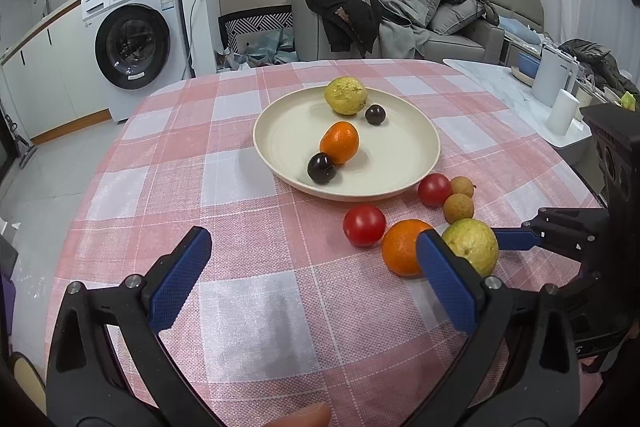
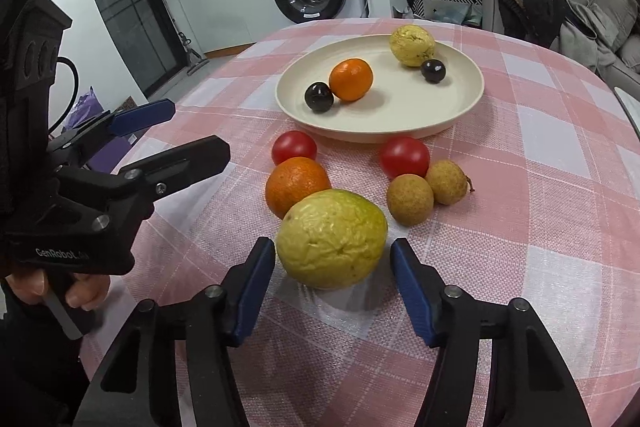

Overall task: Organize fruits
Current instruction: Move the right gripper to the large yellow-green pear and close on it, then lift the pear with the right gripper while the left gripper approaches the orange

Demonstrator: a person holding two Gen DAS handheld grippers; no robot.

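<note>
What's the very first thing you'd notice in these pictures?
The big yellow-green guava sits right up front on the pink checked tablecloth, between the blue pads of the right hand-held gripper, which do not seem to be touching it. Behind it, a cream plate already holds an orange, another guava and two dark plums.

We see a white washing machine point(image 1: 132, 43) under a counter, a grey sofa point(image 1: 452, 23) (clothes heaped on it), pale floor tiles.

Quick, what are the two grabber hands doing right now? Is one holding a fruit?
Left gripper: open, holding nothing.
Right gripper: open around the yellow-green guava, pads not yet pressing it.
</note>
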